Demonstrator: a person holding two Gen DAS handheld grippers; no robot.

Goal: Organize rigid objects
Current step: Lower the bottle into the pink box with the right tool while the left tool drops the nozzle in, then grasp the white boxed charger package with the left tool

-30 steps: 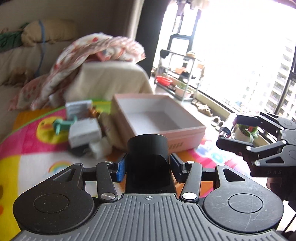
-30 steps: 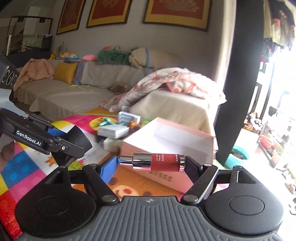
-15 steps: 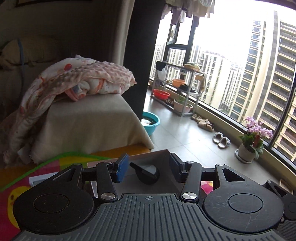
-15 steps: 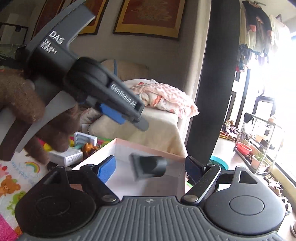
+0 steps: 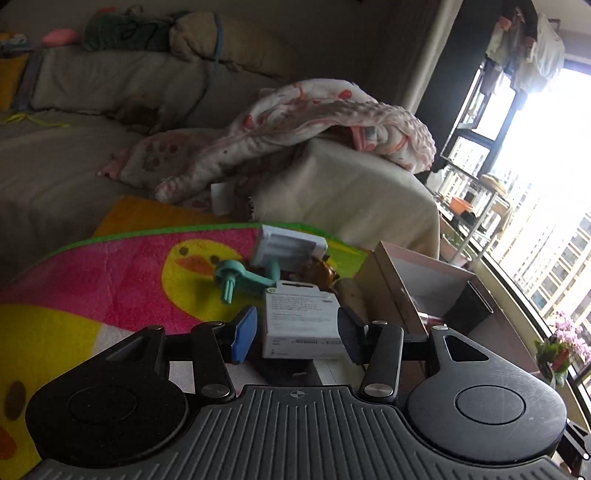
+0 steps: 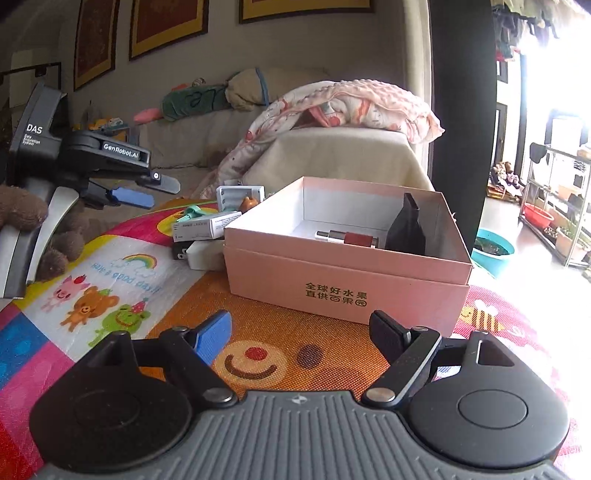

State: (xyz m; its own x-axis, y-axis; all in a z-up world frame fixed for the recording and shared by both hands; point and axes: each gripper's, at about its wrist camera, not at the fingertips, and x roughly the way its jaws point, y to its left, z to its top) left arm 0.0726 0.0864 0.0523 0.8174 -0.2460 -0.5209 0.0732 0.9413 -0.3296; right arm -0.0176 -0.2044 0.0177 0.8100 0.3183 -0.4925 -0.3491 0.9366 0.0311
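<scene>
Lining up the left gripper [image 5: 295, 332], jaws spread and empty, around the white carton [image 5: 301, 325] beside the pink box [image 6: 347, 273], presumably for boxing next, and hanging the right gripper [image 6: 301, 334] back, likewise spread, since red bottle [image 6: 347, 238] and black nozzle [image 6: 406, 229] already lie inside.

1. A beige sofa [image 6: 332, 151] runs along the far wall, with a pink spotted blanket [image 6: 354, 107] heaped over its right end.
2. Gold-framed pictures [image 6: 166, 27] hang on the grey wall above it.
3. A bright cartoon play mat [image 6: 122, 291] covers the near floor.
4. Strong daylight floods through the window [image 5: 554, 206] at right.
5. A metal shelf rack [image 6: 561, 199] and a teal basin [image 6: 493, 251] stand at far right.
</scene>
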